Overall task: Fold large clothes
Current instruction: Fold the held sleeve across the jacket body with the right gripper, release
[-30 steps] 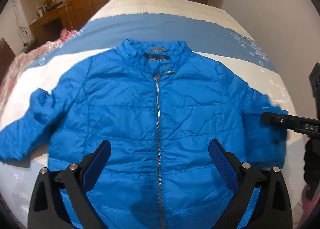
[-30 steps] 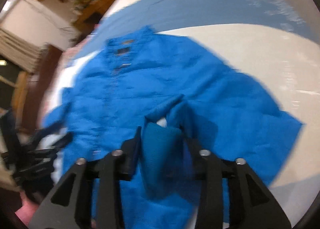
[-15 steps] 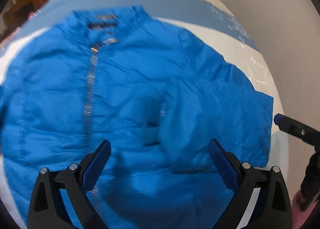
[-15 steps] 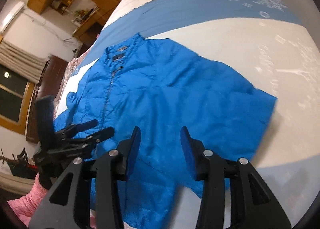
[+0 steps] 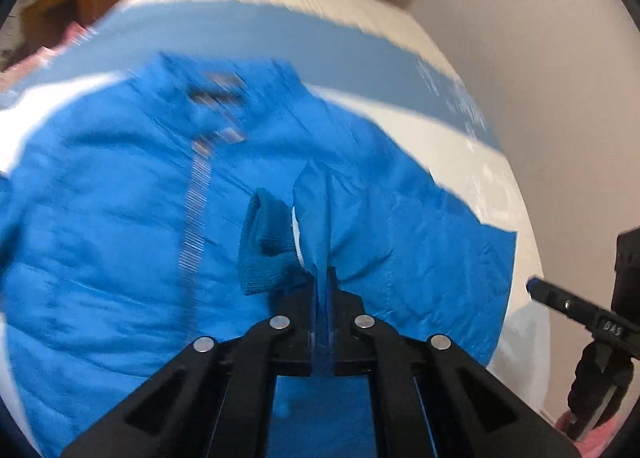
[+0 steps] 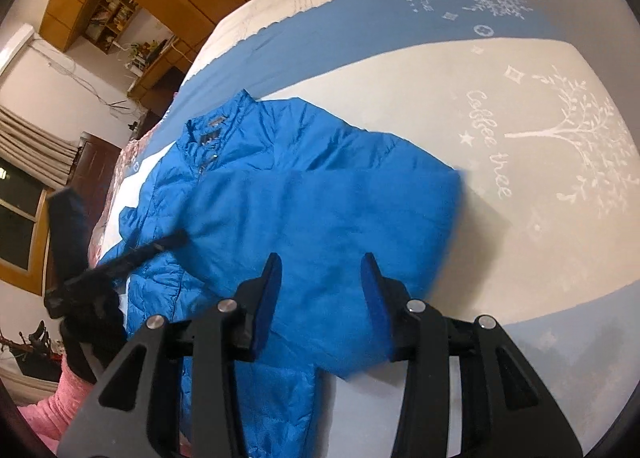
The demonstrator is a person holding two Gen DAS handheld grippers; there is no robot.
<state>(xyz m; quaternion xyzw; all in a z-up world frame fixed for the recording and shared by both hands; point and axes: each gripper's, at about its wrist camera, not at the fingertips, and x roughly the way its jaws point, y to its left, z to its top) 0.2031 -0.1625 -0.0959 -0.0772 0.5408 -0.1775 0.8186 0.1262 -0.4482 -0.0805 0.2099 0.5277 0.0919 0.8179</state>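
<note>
Left wrist view: the left gripper (image 5: 320, 290) has its jaws closed together on a pinch of the jacket's (image 5: 120, 238) right sleeve, at the sleeve end just beside the darker knit cuff (image 5: 266, 246). The cuff and the pinched fabric stand up off the jacket front, to the right of the zipper (image 5: 196, 214). This view is motion-blurred, so fine detail on the collar cannot be read.

Right wrist view: the right gripper (image 6: 322, 298) has its jaws spread wide and holds nothing. It hangs above the folded-in sleeve area of the jacket (image 6: 320, 210).

Position: the jacket lies front side up on the bed cover (image 6: 480, 106), a white cover with blue bands.

Orientation: the long axis runs collar to hem. The collar (image 6: 218, 124) points away from the person, toward the far end of the bed; the hem lies nearest the grippers.

Progress, as a judgement: early stage. The right sleeve appears brought across the chest. The left sleeve (image 6: 130, 218) lies out to the side, unfolded. Remaining steps: fold the left sleeve in, then fold the body along or across its long axis.
</note>
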